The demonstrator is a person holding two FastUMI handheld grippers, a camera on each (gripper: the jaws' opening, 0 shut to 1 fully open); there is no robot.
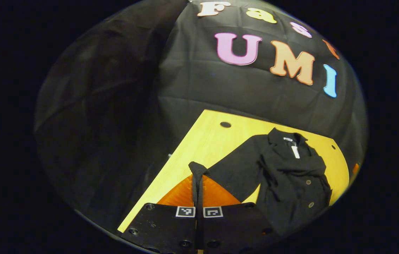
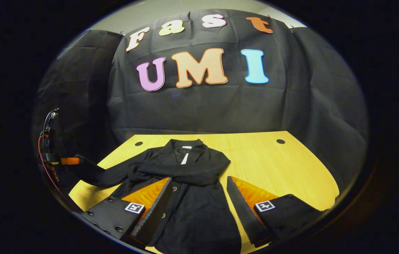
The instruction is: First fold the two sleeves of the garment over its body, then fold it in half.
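The left gripper [image 1: 198, 192] is pinching the cuff of the garment's outstretched sleeve [image 1: 234, 165], both fingers pressing on it, just off the counter [image 1: 210, 141]. The garment [image 2: 189, 197] is lying flat there, its other sleeve already lying across its body. The right gripper [image 2: 199, 201] is hovering above it, jaws wide apart. The sleeve-folding step seems underway; next, this sleeve needs carrying across the body.

A yellow wooden table [image 2: 291, 165] with a rounded edge, seen in both views. Two small dark round holes near its far edge, one on the left [image 2: 138, 143] and one on the right [image 2: 280, 141]. Behind and around, the black cloth wall [image 2: 312, 106], creased in places. Above the cloth, a pale strip of wall [image 2: 185, 10].
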